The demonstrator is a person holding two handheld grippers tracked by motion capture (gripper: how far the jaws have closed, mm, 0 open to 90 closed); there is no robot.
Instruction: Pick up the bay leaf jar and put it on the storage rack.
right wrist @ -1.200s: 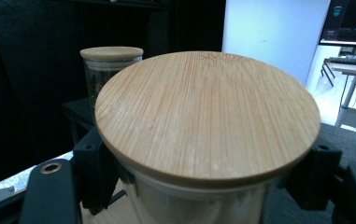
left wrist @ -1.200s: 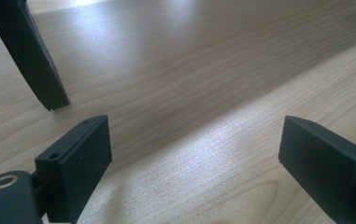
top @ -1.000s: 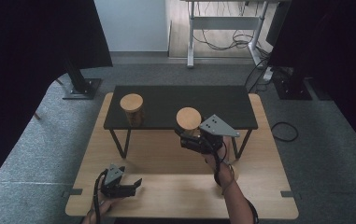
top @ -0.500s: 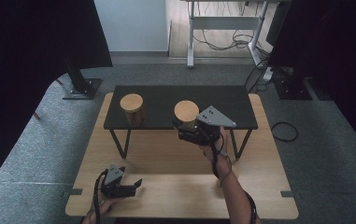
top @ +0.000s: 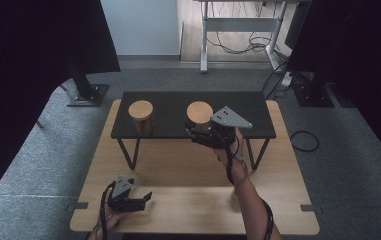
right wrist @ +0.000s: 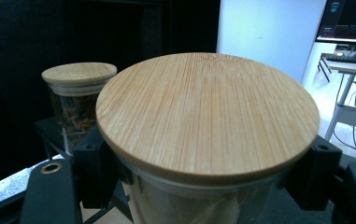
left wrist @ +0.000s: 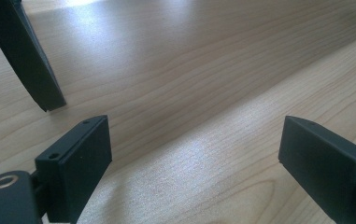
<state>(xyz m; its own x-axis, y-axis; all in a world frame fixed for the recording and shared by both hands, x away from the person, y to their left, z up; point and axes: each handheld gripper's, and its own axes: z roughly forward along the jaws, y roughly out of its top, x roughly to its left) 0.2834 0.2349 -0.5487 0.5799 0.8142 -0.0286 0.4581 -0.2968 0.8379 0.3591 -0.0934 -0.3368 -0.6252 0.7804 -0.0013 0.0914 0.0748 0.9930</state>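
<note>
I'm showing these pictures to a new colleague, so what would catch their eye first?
Most striking is the glass jar with a bamboo lid, clamped between the jaws of the right gripper above the black shelf. A second lidded jar stands on that shelf's left end. The left gripper rests open near the wooden table's front edge.

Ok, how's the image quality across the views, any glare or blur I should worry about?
High view: dim, dark curtains at both sides, slightly soft. Left gripper view: sharp grain, a bright sheen on the pale wooden tabletop. Right gripper view: the round bamboo lid is crisp, the second lidded glass jar is softer, and the white wall is blown out.
</note>
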